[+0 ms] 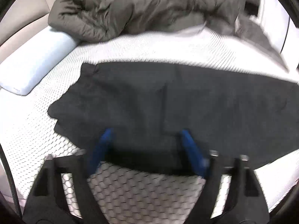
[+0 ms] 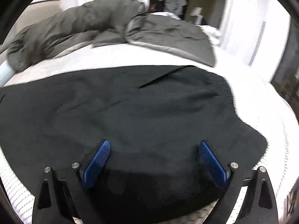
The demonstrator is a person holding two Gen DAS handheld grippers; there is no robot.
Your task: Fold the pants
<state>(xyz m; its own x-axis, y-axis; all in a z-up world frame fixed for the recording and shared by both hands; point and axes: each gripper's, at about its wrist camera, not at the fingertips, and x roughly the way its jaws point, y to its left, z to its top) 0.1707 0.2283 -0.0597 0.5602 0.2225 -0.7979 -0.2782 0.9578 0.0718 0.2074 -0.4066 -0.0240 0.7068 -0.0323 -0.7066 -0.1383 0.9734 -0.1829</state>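
Nearest the lens in our left wrist view, the left gripper [image 1: 145, 136] holds its blue pads [image 1: 188, 140] apart over the near edge of the black pants [image 1: 168, 100], pinching nothing. Ahead of it the pants lie spread flat on the white textured mattress [image 1: 149, 46]. In our right wrist view the right gripper [image 2: 154, 147] stands wide apart, its pads [image 2: 97, 160] above the cloth and its jaws empty; the pants [image 2: 130, 108] extend ahead and to both sides of it. Beyond the pants a grey duvet [image 1: 130, 11] is bunched along the far side, and a pale blue pillow [image 1: 35, 61] lies ahead-left of the left gripper. We can read no writing: a small mark on the pillow is blurred.
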